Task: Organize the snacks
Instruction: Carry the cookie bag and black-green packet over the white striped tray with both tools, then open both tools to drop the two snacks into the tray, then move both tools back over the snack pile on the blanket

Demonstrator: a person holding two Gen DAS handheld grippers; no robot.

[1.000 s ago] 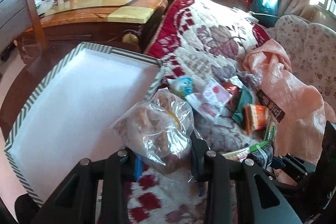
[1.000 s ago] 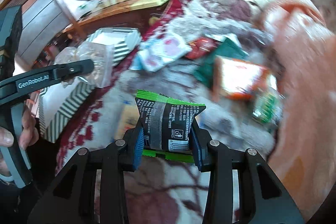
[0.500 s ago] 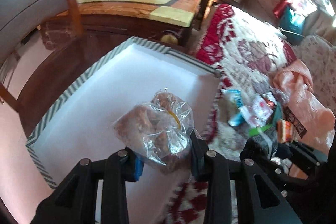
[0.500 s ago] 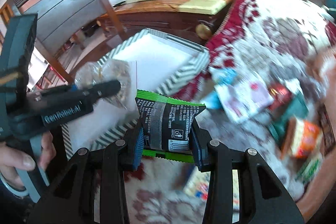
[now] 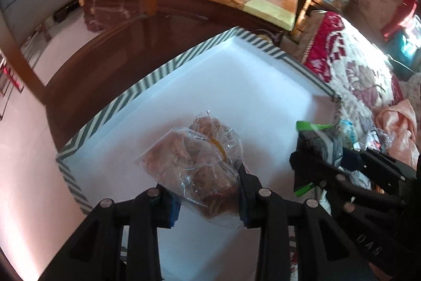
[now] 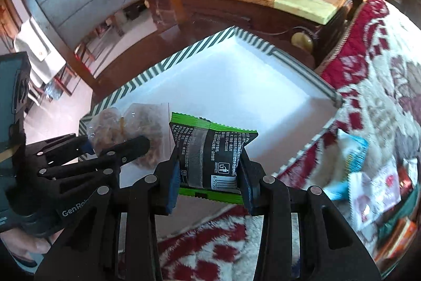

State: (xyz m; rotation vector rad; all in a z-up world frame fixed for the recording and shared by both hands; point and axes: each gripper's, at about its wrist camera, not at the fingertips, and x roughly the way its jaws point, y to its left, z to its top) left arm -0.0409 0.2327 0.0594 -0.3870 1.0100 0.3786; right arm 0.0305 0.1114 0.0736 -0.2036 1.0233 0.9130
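Snack box [image 5: 168, 70] — white, striped rim — beside floral blanket [image 6: 368, 75]; left claw [image 5: 208, 195] clamps clear bag [image 5: 200, 162]; right claw [image 6: 209, 183] clamps black-green packet [image 6: 210, 152].

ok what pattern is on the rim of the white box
Dark green and white diagonal stripes on the rim; clearest in the right wrist view.

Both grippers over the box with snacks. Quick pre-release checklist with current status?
1. Left gripper shut on clear bag: ok.
2. Right gripper shut on black-green packet: ok.
3. Clear bag over the striped box: ok.
4. Packet over the box floor: ok, near its edge.
5. Box floor bare below: ok.
6. Height above the floor: cannot tell.
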